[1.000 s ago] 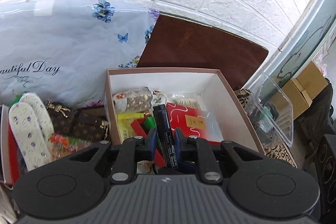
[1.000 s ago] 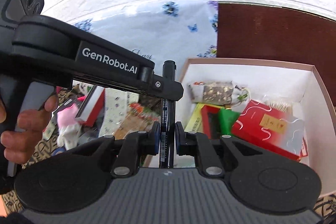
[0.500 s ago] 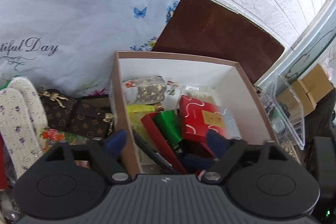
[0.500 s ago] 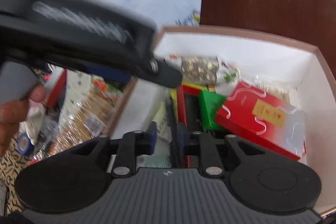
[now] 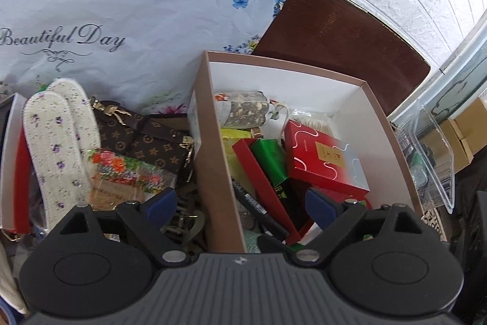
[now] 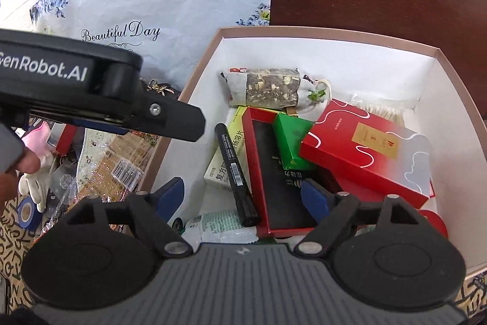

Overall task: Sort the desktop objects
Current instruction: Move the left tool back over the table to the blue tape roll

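A black marker (image 6: 233,166) lies loose inside the brown box (image 6: 334,31) with white walls, on a pale medicine box and against a red tray (image 6: 274,172). My right gripper (image 6: 242,195) hangs just above it, jaws still opening, its blue pads clear of the marker. My left gripper (image 5: 240,203) straddles the box's left wall (image 5: 213,142), jaws wide and still opening, nothing pressed between them. The marker (image 5: 255,203) shows just inside that wall. In the right wrist view the left gripper's black body (image 6: 91,93) reaches in from the left.
The box also holds a red carton (image 6: 365,148), a green carton (image 6: 289,142) and a herb sachet (image 6: 268,87). Left of it lie insoles (image 5: 57,142), a monogram bag (image 5: 146,142) and a floral packet (image 5: 127,169). A clear plastic tub (image 5: 432,148) stands at the right. A hand (image 6: 27,163) holds the left gripper.
Both grippers were shut on the black marker above the box. Both have opened and sunk a little, and the marker now lies in the box.
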